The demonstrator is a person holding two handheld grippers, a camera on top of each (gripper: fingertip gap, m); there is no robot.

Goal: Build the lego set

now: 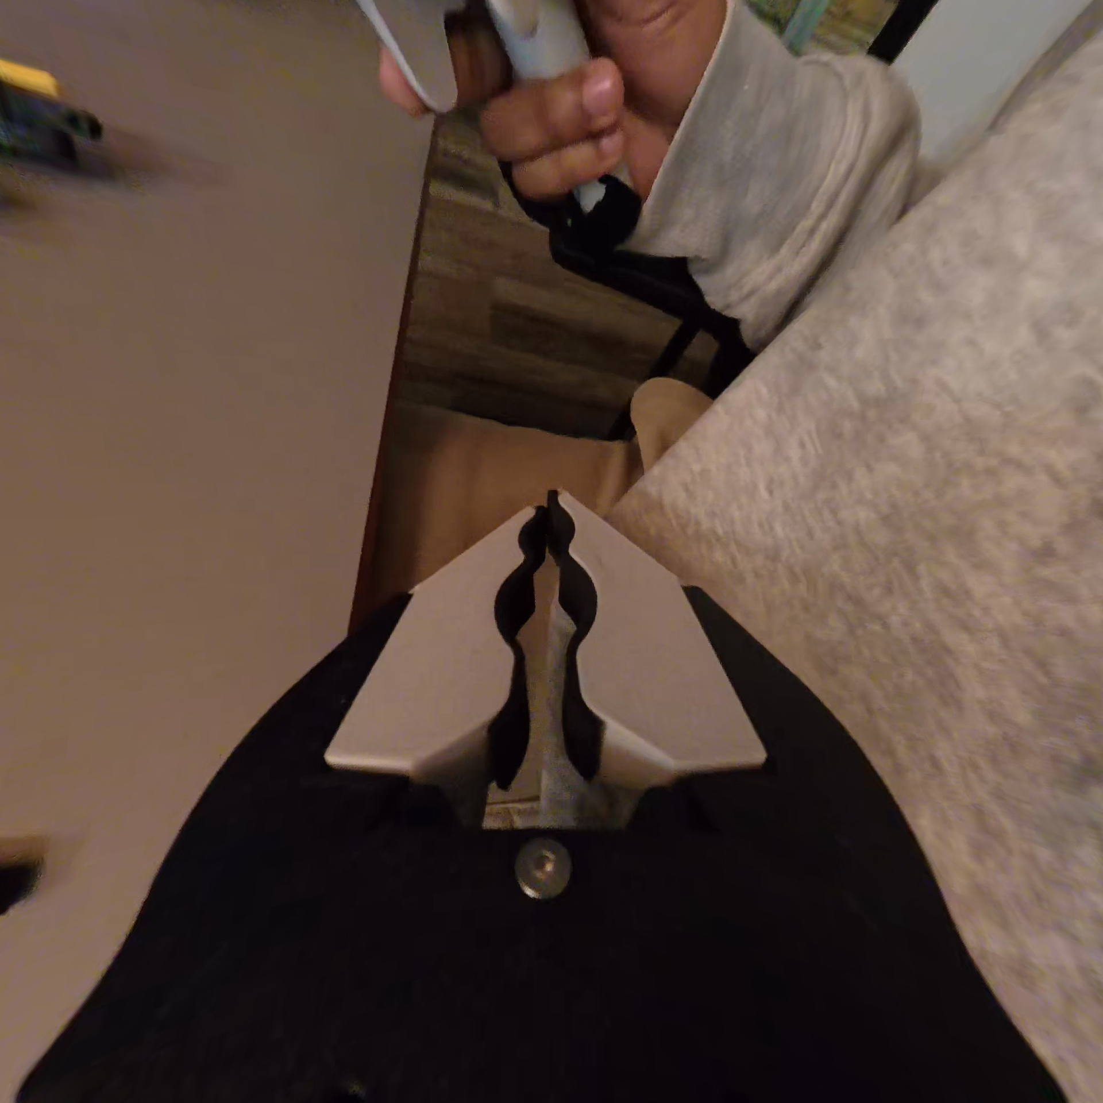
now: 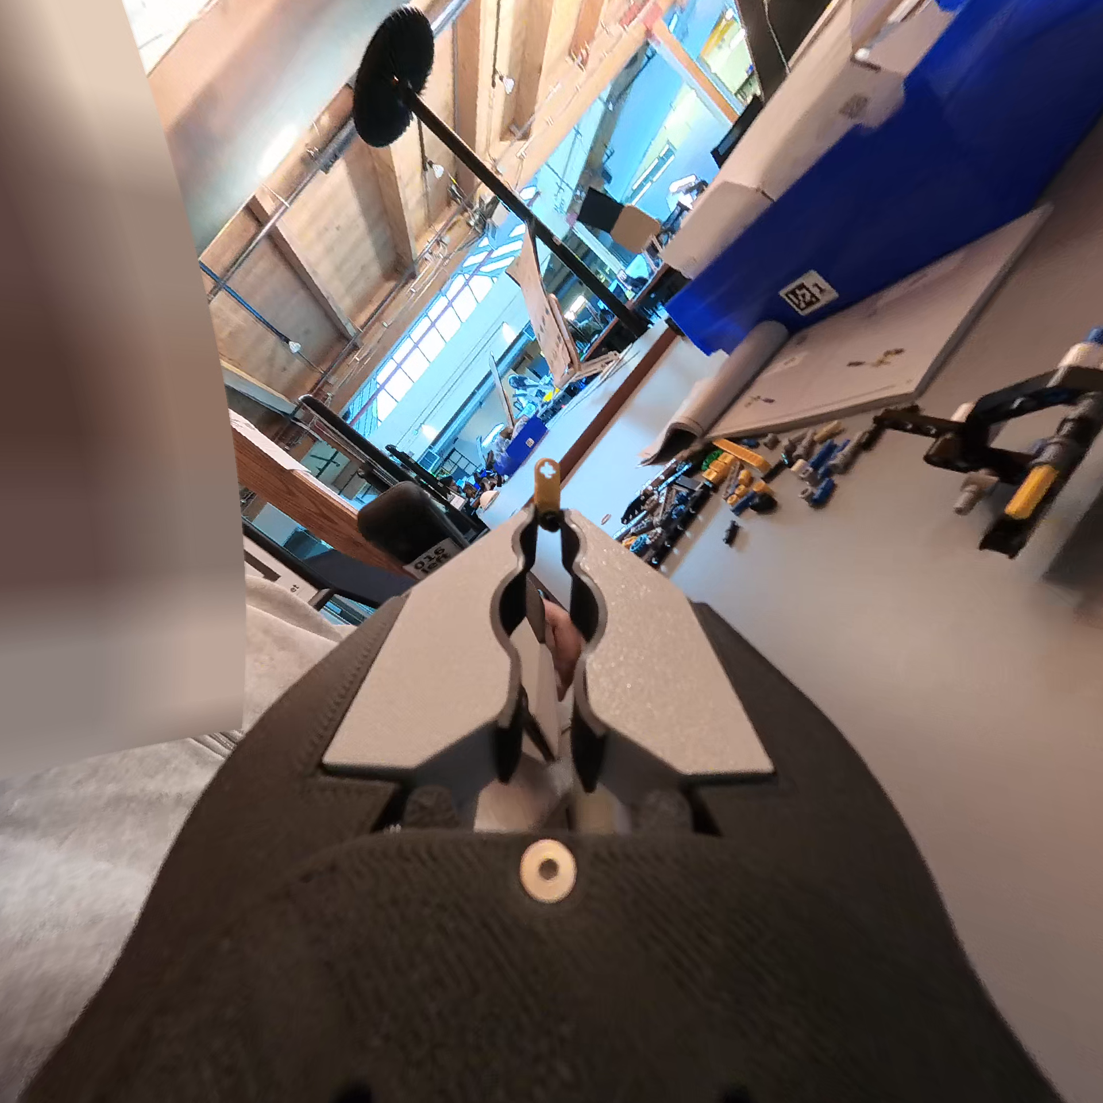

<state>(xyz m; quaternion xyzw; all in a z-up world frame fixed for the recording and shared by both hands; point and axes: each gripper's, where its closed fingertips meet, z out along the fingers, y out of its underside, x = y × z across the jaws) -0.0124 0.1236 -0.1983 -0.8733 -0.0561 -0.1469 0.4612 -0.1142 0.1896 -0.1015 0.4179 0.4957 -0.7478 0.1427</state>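
Right tongs pinch tan lego piece at their tip.

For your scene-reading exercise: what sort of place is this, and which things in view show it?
Probably a large workshop or lab hall: exposed timber ceiling beams, tall windows, and a work table strewn with loose lego pieces.

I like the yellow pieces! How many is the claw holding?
1: a small yellow lego connector pinched at the tip of the right claw. The left claw is shut, nothing visible in it.
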